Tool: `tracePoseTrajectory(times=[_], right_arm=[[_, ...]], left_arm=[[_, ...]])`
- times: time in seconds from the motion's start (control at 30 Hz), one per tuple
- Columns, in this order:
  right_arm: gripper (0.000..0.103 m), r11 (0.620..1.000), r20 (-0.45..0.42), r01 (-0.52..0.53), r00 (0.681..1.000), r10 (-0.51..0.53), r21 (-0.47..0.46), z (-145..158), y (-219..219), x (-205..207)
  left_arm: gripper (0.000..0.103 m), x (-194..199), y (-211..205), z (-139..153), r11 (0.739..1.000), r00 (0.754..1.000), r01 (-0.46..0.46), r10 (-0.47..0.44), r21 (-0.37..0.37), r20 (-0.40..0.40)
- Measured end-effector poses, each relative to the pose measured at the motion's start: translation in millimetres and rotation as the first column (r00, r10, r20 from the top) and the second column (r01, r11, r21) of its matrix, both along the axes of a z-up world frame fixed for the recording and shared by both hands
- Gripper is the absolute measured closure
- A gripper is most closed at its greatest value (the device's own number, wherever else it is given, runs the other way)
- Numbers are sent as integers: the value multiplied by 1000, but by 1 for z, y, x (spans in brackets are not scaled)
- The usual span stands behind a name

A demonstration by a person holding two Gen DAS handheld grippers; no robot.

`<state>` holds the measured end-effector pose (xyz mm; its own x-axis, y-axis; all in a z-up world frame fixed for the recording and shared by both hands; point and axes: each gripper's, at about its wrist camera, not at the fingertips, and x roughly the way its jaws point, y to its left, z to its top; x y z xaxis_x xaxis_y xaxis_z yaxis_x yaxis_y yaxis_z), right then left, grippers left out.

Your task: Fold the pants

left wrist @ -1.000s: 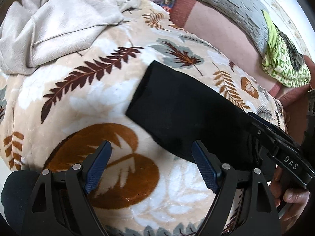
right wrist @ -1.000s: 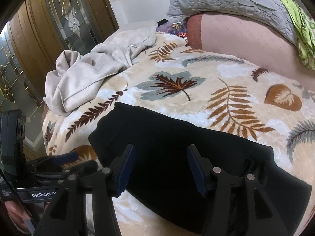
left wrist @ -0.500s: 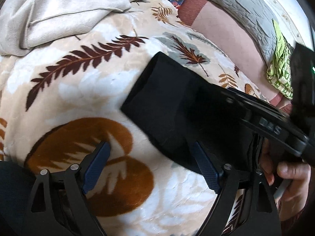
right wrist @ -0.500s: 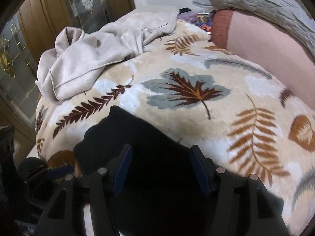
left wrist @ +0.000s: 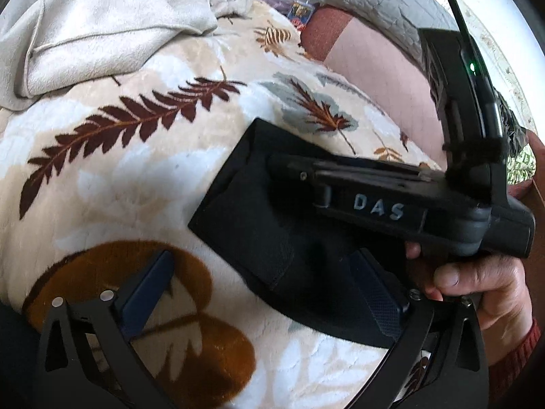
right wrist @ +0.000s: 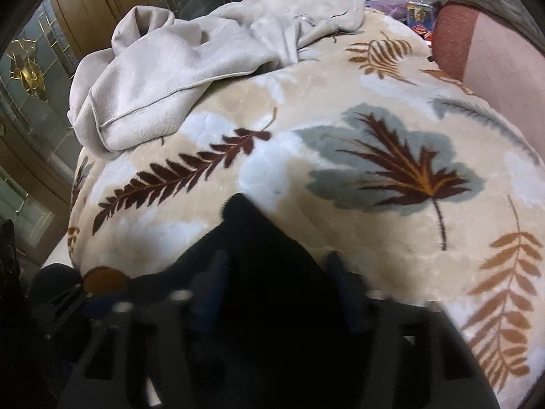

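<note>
From the left wrist, we judge the risk is a one-layer pinch: our left hand-held gripper (left wrist: 269, 293), jaws spread wide and just opening, holds nothing, one pad over the black pants' (left wrist: 259, 211) near edge on the leaf-print blanket (left wrist: 112, 177), the right hand-held gripper (left wrist: 282, 167) above them. From the right wrist, that hand-held gripper (right wrist: 276, 279) straddles the folded, flat pants (right wrist: 265, 245), jaws just narrowing; blur hides any grip, and dragging could undo the fold.

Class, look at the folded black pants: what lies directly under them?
The black pants lie on the plush cream leaf-print blanket, which shows on the sides in view. The blanket's pattern beneath them is covered.
</note>
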<state>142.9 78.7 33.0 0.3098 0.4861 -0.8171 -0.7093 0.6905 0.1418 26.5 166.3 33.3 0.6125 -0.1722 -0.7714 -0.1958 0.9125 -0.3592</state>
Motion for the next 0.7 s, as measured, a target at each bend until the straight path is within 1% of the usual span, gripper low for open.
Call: tracePoseTrajectory(times=[0.03,0.07,0.1,0.13,0.17,0.23,0.27,0.3,0.37,0.4,0.43,0.47,0.53,0.6,0.67,0.7], right_arm=[[71,1000,4,-2,1000,2,10,2,-1,-2],[77,1000,8,-2,1000,2,31,6,-3,-5],[82,999,17,7,1000,-8,54,12,-8,-8],[84,997,21,13,1000,-15,78,18,-12,-10],[85,995,24,18,999,-21,103,24,-17,-13],[87,988,53,23,998,-31,155,43,-31,-23],[87,984,72,25,997,-38,176,52,-38,-28],[88,978,97,34,994,-55,208,65,-51,-36],[89,962,123,57,988,-92,266,85,-74,-46],[89,955,131,67,985,-109,288,92,-84,-49],[90,944,142,88,980,-139,319,101,-101,-56],[90,931,149,108,974,-168,349,108,-118,-63],[91,905,157,150,961,-228,398,118,-153,-79],[91,880,156,200,944,-291,431,121,-189,-94],[91,857,144,257,925,-352,447,116,-223,-106],[91,844,126,293,914,-385,450,111,-240,-111]], left_arm=[[20,-1,1,2,1000,1000,0,0,-1,18],[59,0,2,3,1000,1000,17,-17,-2,18],[78,2,2,2,999,999,33,-33,-12,2],[78,1,4,3,999,999,41,-41,-34,5],[81,-2,4,8,998,999,46,-45,-44,31],[84,-9,-2,24,997,994,75,-73,-21,84],[86,-16,-9,38,995,986,101,-101,5,132],[86,-20,-15,49,992,979,120,-122,26,164],[86,-30,-35,74,982,954,173,-187,76,233],[86,-33,-43,82,977,943,196,-211,84,256],[86,-36,-51,91,971,930,222,-239,92,279],[86,-40,-66,102,958,908,266,-285,105,307],[86,-45,-88,113,936,873,329,-353,128,336],[86,-51,-116,120,900,828,408,-435,153,354],[86,-52,-146,118,861,789,481,-508,168,346],[86,-51,-163,113,836,768,521,-547,170,333]])
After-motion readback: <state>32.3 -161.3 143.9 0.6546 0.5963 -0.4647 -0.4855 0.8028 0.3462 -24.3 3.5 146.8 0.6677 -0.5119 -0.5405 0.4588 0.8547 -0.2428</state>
